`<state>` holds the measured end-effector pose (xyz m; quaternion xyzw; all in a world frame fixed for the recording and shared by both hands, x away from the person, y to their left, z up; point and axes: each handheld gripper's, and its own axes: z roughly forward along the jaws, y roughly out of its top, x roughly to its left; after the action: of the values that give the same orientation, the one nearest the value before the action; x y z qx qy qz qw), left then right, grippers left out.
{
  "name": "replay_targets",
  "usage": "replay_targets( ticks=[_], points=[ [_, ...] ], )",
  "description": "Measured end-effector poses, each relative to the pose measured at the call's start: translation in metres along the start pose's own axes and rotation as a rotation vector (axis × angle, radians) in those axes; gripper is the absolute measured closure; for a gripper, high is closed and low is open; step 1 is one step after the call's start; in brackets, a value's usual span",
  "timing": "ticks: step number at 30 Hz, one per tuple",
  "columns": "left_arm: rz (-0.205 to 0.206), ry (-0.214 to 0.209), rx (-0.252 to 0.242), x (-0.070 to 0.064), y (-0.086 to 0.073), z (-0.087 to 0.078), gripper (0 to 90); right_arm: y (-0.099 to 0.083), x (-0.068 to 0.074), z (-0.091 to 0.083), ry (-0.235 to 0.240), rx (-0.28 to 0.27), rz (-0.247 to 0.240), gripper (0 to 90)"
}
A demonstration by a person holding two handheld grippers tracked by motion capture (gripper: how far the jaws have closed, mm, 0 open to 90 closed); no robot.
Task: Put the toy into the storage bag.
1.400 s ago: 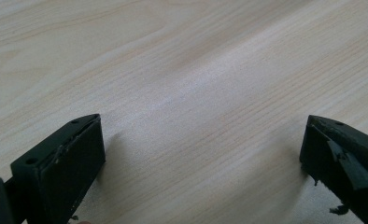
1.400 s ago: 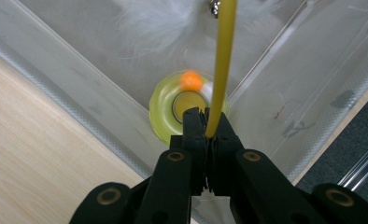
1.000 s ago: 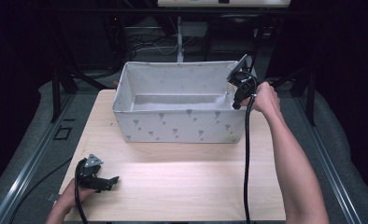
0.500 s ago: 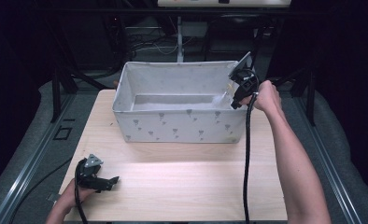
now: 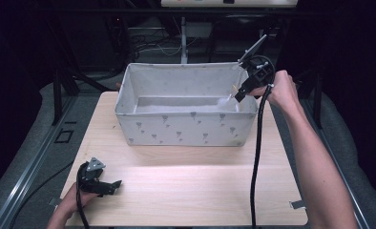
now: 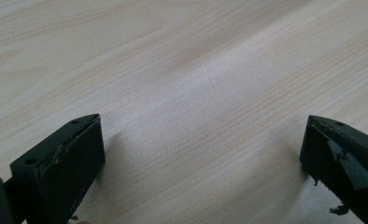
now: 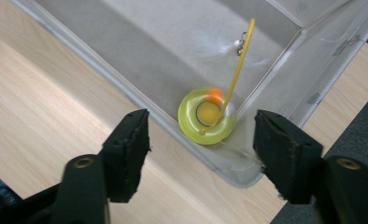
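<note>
While the yellow ring toy point(image 7: 206, 116) rests in the fabric bin's point(image 5: 186, 126) corner | right claw point(image 7: 201, 140) wide open, empty | lift straight clear | left claw point(image 6: 203, 161) open, idle on worktop point(image 5: 186, 186)

- R gripper point(image 5: 241, 90): held up over the fabric bin's point(image 5: 186, 129) right end, tilted down into it, jaws wide apart, nothing betw. them.
- L gripper point(image 5: 113, 185): well in front of bin, low, jaws spread.
</note>
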<state>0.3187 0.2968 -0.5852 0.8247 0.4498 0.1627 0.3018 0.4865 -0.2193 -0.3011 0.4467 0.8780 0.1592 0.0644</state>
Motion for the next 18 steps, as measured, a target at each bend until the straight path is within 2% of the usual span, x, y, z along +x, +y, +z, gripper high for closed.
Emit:
replay_targets(
  ticks=[6, 9, 11, 18],
  points=[
    [0.002, 0.001, 0.001, 0.0, 0.0, 0.0, 0.0, -0.005, 0.02, -0.021, -0.008, -0.037, -0.046, 23.3],
    [0.001, 0.0, 0.001, 0.0, 0.0, 0.0, 0.0, -0.012, 0.036, -0.032, -0.011, -0.062, -0.084, 17.0],
    [-0.001, 0.0, 0.001, 0.0, 0.0, 0.0, 0.0, -0.013, 0.039, -0.034, -0.013, -0.068, -0.091, 16.1],
    [0.0, 0.002, -0.002, 0.0, 0.0, 0.0, 0.0, -0.029, 0.065, -0.038, -0.001, -0.101, -0.163, 10.8]
  ],
)
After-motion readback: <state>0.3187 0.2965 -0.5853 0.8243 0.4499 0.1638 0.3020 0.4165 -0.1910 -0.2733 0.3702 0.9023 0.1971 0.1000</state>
